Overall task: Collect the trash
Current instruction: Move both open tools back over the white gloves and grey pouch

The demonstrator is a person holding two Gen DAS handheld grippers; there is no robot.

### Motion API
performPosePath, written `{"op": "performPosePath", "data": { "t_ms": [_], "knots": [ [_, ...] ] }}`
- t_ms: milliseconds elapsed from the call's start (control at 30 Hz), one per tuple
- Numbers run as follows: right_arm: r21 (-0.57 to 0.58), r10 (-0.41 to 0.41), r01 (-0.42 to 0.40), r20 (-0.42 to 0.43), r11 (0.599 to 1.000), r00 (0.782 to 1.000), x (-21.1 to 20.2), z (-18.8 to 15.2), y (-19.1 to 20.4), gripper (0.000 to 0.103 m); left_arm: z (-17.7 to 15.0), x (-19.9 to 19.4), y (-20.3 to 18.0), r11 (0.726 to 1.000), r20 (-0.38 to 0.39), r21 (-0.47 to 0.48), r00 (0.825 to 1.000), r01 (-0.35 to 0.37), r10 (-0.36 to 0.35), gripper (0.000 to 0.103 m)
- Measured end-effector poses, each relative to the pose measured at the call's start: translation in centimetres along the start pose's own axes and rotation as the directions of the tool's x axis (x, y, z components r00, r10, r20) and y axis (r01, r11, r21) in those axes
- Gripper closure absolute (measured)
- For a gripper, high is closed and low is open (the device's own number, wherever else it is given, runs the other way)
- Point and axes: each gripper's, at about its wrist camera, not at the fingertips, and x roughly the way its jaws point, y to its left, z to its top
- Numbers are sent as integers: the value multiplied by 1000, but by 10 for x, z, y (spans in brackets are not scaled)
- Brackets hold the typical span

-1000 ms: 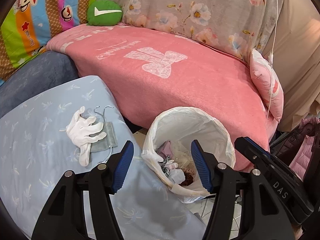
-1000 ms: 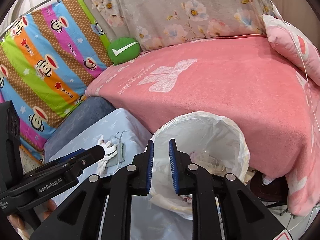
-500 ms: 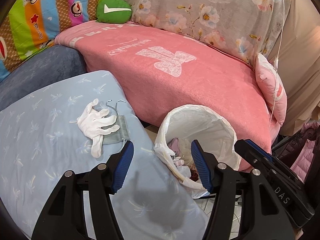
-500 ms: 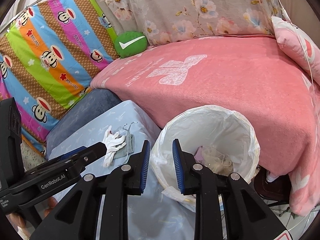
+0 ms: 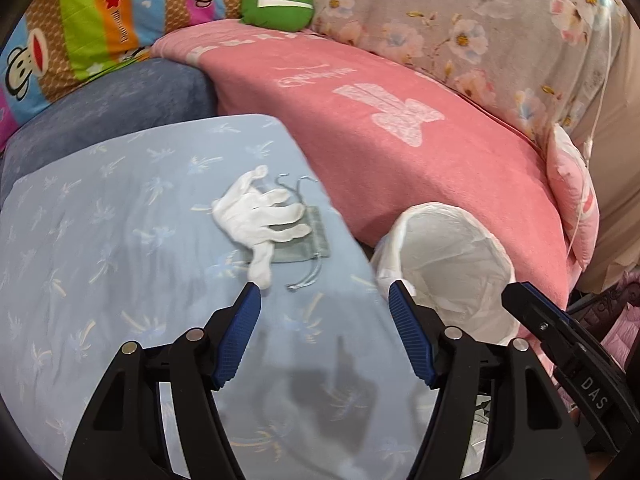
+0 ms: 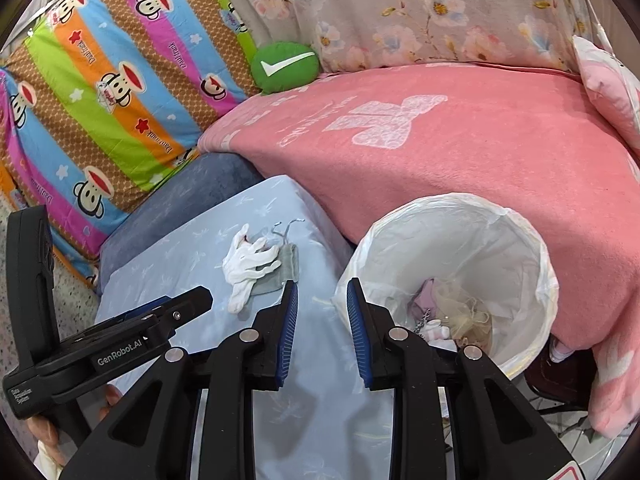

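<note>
A white glove (image 5: 262, 218) lies on a grey drawstring pouch (image 5: 308, 242) on the light blue cushion (image 5: 120, 260). Both show in the right wrist view too, the glove (image 6: 248, 262) over the pouch (image 6: 286, 268). A trash bin with a white liner (image 5: 452, 264) stands to the right of the cushion; in the right wrist view the bin (image 6: 452, 272) holds several pieces of trash. My left gripper (image 5: 324, 302) is open and empty, just short of the glove. My right gripper (image 6: 322, 294) is open a little and empty, between cushion and bin rim.
A pink blanket (image 5: 400, 128) covers the sofa behind the bin. A green round cushion (image 5: 278, 4), a striped cartoon pillow (image 6: 100, 92), a floral cover (image 6: 420, 12) and a pink pillow (image 5: 572, 200) surround it. A dark blue cushion (image 5: 112, 108) lies behind the light blue one.
My left gripper has swung left from over the bin toward the glove. My right gripper has opened a little and drawn back from the bin.
</note>
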Motion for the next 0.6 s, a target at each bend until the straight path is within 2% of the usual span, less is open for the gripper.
{"op": "performPosePath", "data": {
  "t_ms": [200, 367, 600],
  "knots": [
    [-25, 13, -13, -35, 1000, 999, 18, -4, 16, 73, -2, 3, 29, 998, -10, -53, 999, -33, 33, 38],
    [-42, 16, -19, -67, 999, 998, 38, -6, 27, 71, 1, 12, 51, 994, -18, -92, 998, -62, 61, 33],
    [-50, 18, -24, -120, 998, 993, 80, -3, 39, 71, 18, 43, 67, 990, -49, -111, 996, -81, 76, 33]
  ]
}}
